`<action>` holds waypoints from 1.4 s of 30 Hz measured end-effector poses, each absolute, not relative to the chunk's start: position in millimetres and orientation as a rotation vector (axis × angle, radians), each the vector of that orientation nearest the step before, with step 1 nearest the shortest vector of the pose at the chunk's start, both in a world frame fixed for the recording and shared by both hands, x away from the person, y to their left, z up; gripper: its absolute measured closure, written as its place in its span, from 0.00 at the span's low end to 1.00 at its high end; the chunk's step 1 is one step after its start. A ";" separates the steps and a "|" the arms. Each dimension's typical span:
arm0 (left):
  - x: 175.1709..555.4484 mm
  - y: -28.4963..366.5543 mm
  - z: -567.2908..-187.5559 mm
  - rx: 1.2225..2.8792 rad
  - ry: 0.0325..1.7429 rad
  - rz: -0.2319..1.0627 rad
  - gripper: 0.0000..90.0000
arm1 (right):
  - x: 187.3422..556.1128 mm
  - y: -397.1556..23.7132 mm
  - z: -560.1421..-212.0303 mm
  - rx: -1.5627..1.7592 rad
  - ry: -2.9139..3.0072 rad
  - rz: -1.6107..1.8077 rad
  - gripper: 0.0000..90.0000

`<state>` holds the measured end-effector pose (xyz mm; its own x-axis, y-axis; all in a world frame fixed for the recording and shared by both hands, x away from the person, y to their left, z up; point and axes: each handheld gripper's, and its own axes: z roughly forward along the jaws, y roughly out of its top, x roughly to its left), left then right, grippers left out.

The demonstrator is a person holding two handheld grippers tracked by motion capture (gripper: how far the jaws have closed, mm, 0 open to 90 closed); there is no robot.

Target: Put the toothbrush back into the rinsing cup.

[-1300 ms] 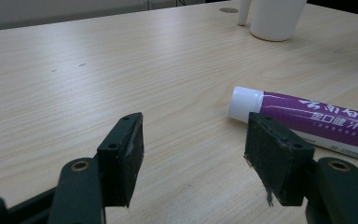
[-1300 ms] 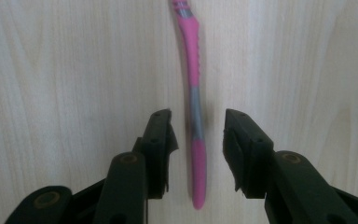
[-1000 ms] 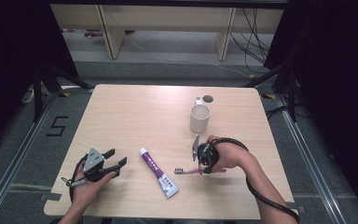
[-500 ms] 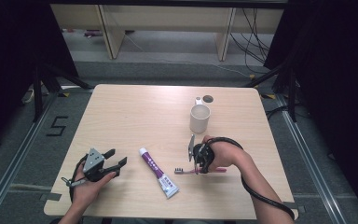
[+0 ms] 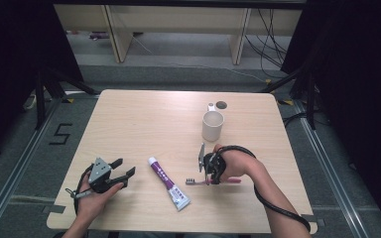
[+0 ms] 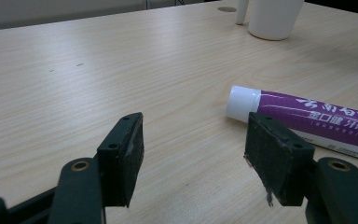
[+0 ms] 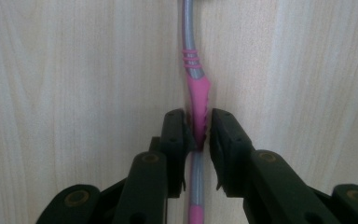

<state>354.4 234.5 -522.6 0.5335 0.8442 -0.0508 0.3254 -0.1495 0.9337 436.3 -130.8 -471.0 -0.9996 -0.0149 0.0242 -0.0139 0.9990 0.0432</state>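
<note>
Right gripper (image 7: 196, 133) has dropped onto the toothbrush (image 7: 195, 93) and now pinches its pink handle, front of the white cup (image 5: 213, 125); lift looks next. Left gripper (image 5: 120, 171) idles spread, left of the toothpaste tube (image 5: 169, 183).

Both hand-held grippers are basically all black. The left hand-held gripper (image 5: 121, 171) has a grey three-cornered plate (image 5: 99, 169) on top with a few small holes in it, and the right hand-held gripper (image 5: 209, 181) carries a grey plate too. Jaws are chunky black blocks with dark textured pads (image 6: 133, 158) and brass-looking rivets (image 7: 148, 157) at the pivots. A thick black cable (image 5: 278, 210) trails off the right one. Forearms are bare, no sleeves.
</note>
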 end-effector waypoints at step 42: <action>354.0 234.0 -522.2 1.732 0.990 0.622 0.41 | 426.2 -172.6 -433.0 -0.319 -3.198 -0.716 0.92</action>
